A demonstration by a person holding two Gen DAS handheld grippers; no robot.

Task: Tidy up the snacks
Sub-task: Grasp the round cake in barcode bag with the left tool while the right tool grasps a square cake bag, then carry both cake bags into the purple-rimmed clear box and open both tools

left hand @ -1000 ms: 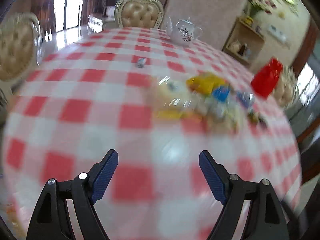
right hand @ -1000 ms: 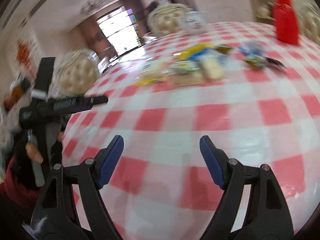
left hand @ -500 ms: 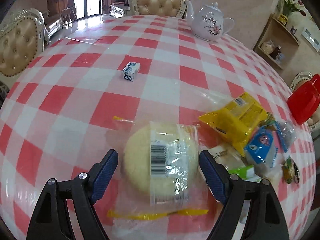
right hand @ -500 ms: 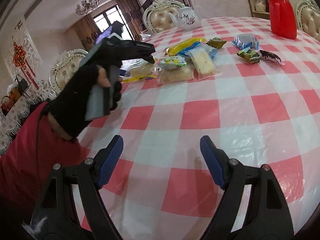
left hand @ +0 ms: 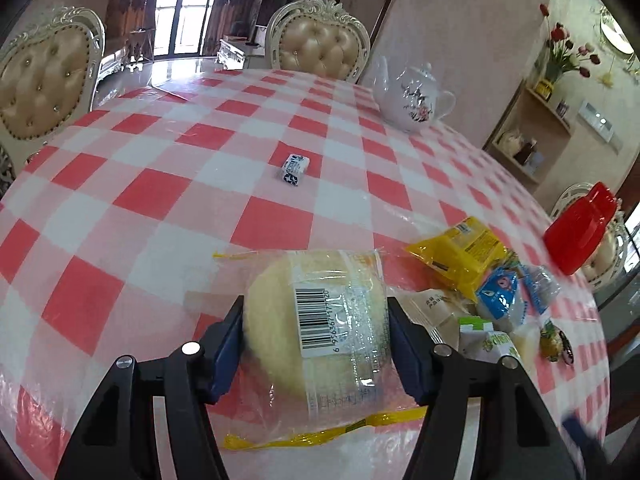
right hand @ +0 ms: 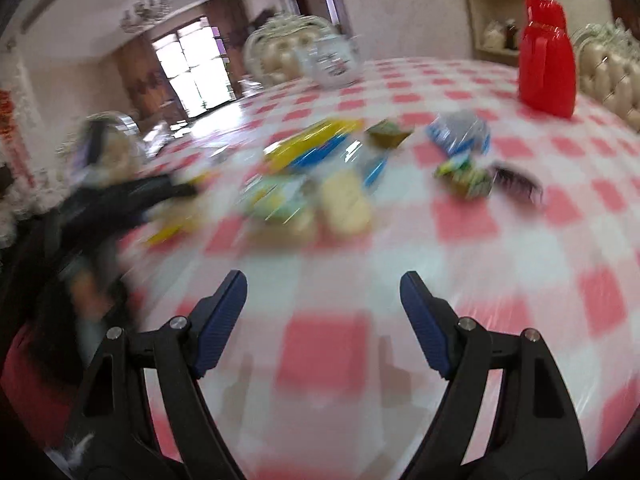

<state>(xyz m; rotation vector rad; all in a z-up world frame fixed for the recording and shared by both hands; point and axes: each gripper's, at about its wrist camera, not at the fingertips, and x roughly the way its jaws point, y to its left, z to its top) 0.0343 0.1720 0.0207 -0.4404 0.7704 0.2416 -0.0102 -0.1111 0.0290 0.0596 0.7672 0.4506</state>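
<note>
Now left claw [left hand: 316, 344] clamps bun pack [left hand: 320, 320] | right claw [right hand: 322, 312] apart | yellow packet [left hand: 460, 252] probably touching.

1. One round pale cake in clear wrap [left hand: 320, 320] lies near.
2. One yellow snack packet [left hand: 460, 252] lies to its right.
3. One small blue-and-white wrapped sweet [left hand: 294, 169] lies alone, farther off.
4. One white teapot [left hand: 414, 100] stands at the far side.
5. One red jug [right hand: 548, 54] stands far right.
6. Two tufted chairs [left hand: 320, 46] stand beyond the checked table [left hand: 160, 200].
7. The remaining heaped packets at the right are too crowded to count.
</note>
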